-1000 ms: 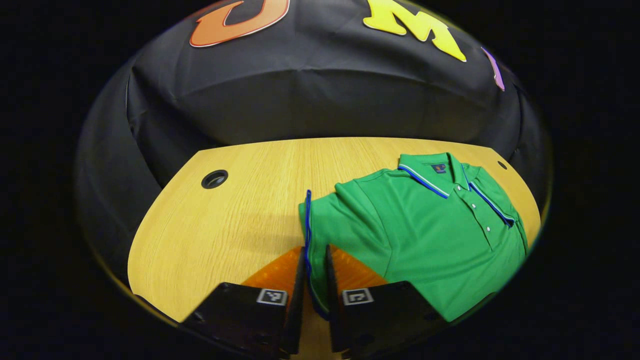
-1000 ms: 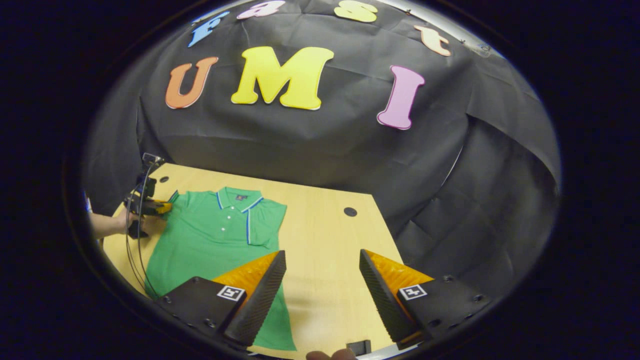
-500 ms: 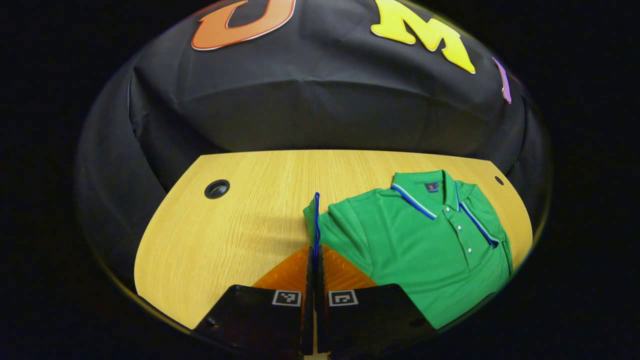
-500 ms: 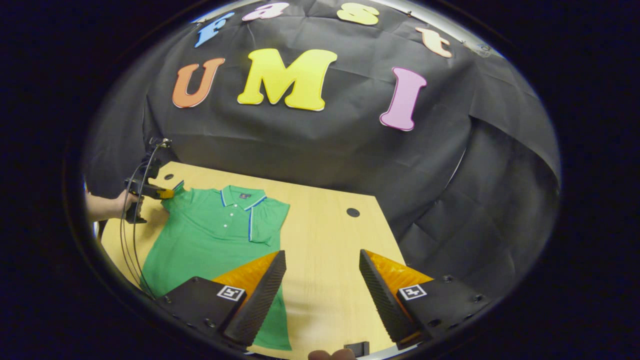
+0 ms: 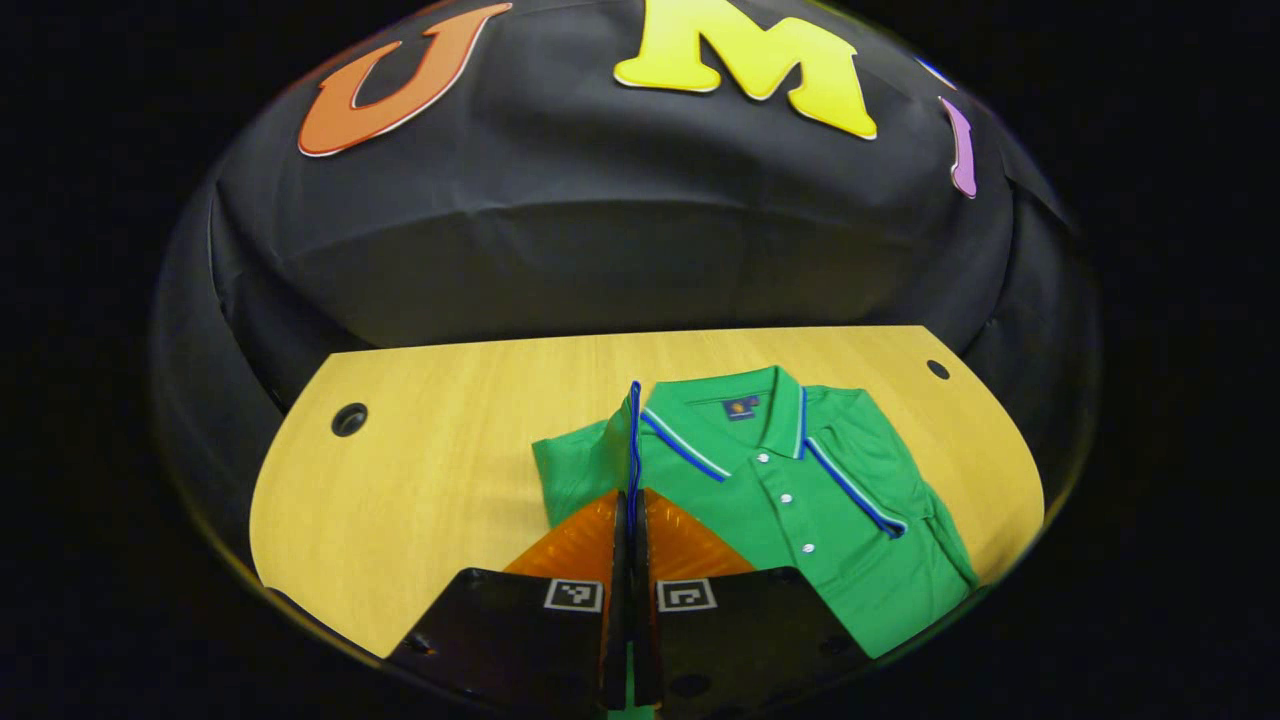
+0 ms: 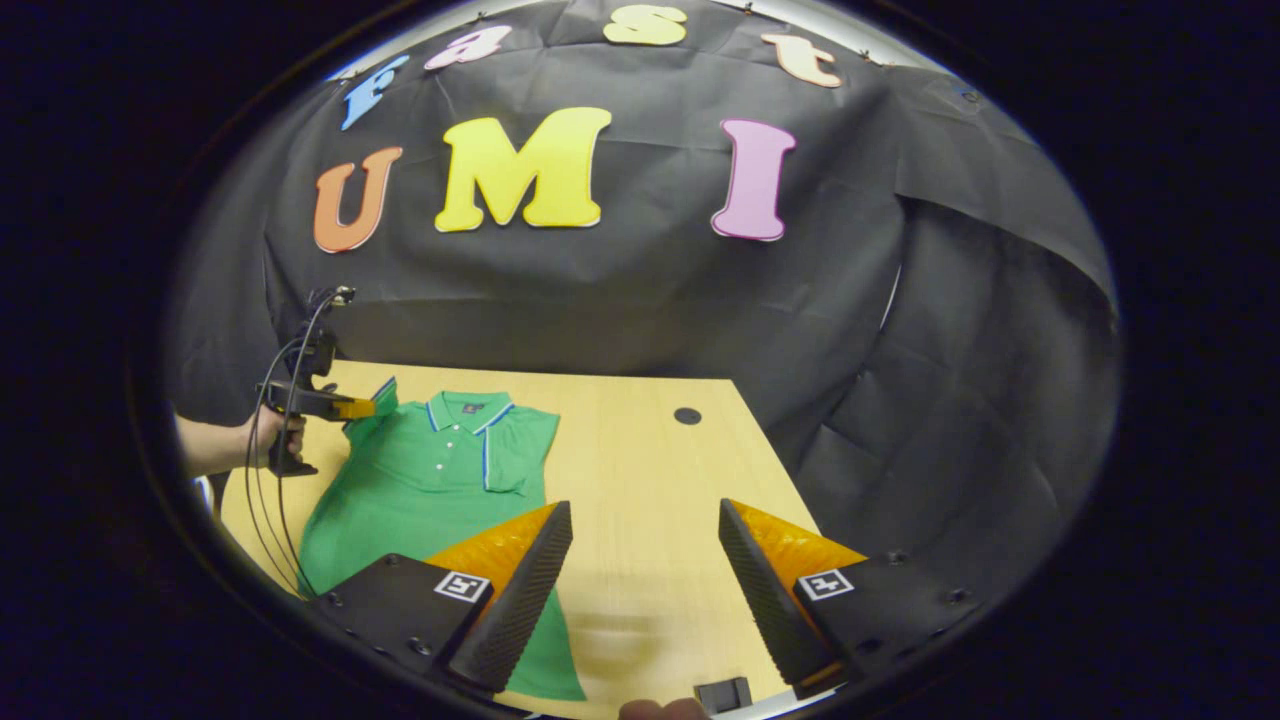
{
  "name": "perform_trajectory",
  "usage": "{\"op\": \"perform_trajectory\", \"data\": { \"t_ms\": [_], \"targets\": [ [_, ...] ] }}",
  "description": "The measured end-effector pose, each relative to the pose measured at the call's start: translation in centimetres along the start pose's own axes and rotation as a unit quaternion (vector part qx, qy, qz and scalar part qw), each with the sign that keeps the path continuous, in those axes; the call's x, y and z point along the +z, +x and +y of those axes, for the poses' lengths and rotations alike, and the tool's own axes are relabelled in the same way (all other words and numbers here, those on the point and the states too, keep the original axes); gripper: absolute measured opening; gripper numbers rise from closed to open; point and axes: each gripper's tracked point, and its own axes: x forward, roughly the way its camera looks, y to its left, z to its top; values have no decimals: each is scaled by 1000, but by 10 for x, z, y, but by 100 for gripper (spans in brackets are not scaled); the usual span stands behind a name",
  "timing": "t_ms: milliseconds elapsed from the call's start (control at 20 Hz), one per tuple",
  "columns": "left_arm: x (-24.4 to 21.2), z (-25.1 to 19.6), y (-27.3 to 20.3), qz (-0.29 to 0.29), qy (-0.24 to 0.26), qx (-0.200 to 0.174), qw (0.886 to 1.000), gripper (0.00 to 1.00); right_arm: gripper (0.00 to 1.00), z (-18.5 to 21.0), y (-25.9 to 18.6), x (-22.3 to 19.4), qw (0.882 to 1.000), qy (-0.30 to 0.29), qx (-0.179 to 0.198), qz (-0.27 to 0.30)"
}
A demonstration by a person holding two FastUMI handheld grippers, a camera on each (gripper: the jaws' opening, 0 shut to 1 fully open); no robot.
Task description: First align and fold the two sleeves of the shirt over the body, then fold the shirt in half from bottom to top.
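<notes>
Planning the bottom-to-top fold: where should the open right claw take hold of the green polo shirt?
Probably pinch the green polo shirt at its bottom hem corner, coming in from the wooden table on its right. That corner lies flat, nearest the open right claw.

The shirt [image 6: 430, 490] lies on the table's [image 6: 650, 470] left half.
</notes>
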Motion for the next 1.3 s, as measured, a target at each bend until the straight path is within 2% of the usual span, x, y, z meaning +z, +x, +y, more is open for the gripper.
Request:
{"op": "perform_trajectory", "data": {
  "t_ms": [200, 400, 450, 700, 900, 1300],
  "targets": [
    [8, -33, -1, -18, -6, -36, 999, 9, 95, -10, -5, -3, 1000, 5, -2, -3],
    [13, -32, -31, -34, 7, -14, 999, 100, 95, 1, -3, -1, 1000, 8, 17, -6],
    [10, -33, -41, -36, 3, -12, 999, 100, 93, 7, -2, 0, 1000, 9, 26, -8],
    [-15, -29, -110, -38, -18, 3, 999, 100, 95, 38, 9, -12, 997, 2, 72, 7],
    [-60, -22, -166, -15, 6, 11, 1000, 100, 95, 65, 5, -22, 993, -30, 110, 9],
    [-165, -17, -256, 58, 6, 2, 998, 100, 96, 91, -21, -109, 973, -104, 189, 86]
  ]
}}
